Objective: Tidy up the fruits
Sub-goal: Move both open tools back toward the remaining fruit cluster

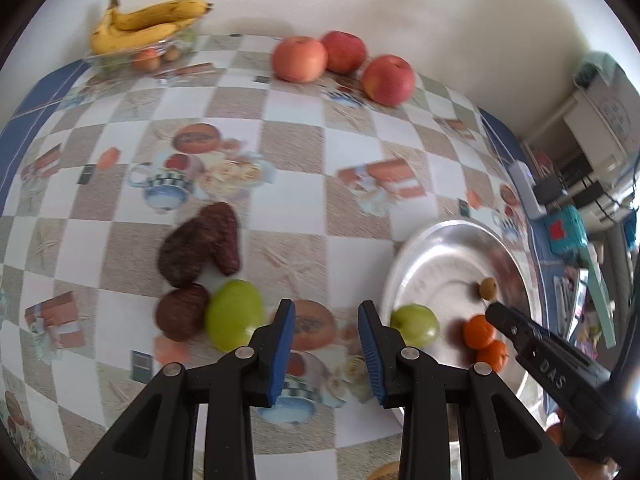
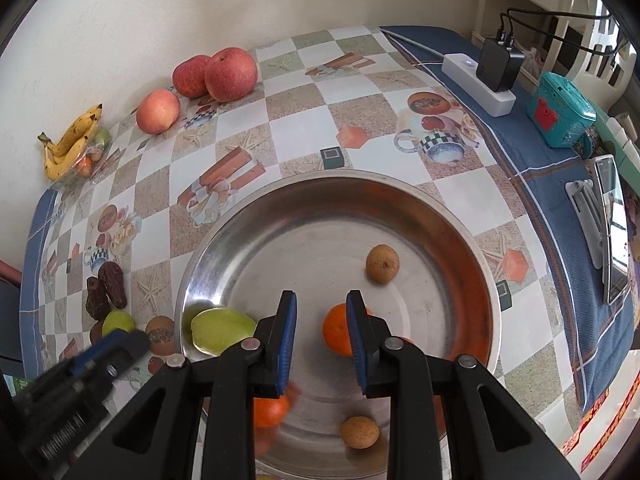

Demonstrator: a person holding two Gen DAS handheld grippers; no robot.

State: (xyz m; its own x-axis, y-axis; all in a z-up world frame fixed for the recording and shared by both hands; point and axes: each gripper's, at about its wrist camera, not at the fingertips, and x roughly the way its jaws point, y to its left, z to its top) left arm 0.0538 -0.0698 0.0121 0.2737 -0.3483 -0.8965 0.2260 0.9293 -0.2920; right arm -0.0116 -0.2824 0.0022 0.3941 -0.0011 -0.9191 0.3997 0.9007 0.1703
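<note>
My left gripper (image 1: 326, 312) hovers over the tablecloth with a narrow gap between its blue pads and nothing in it. A green fruit (image 1: 234, 314) lies just left of it, beside dark brown pieces (image 1: 200, 240). To its right, the steel plate (image 1: 440, 248) holds another green fruit (image 1: 416, 324), two oranges (image 1: 480, 330) and a small brown fruit (image 1: 489, 288). My right gripper (image 2: 322, 304) hangs over the plate (image 2: 320, 184), jaws drawn close and empty. An orange (image 2: 336, 332) lies beneath it, a second orange (image 2: 270, 410) and two small brown fruits (image 2: 383, 263) nearby.
Three red apples (image 1: 344, 51) and a bunch of bananas (image 1: 148, 22) on a clear bag of fruit sit along the wall. A white power strip (image 2: 478, 80), a teal box (image 2: 560, 110) and a phone on a stand (image 2: 608, 232) occupy the right table edge.
</note>
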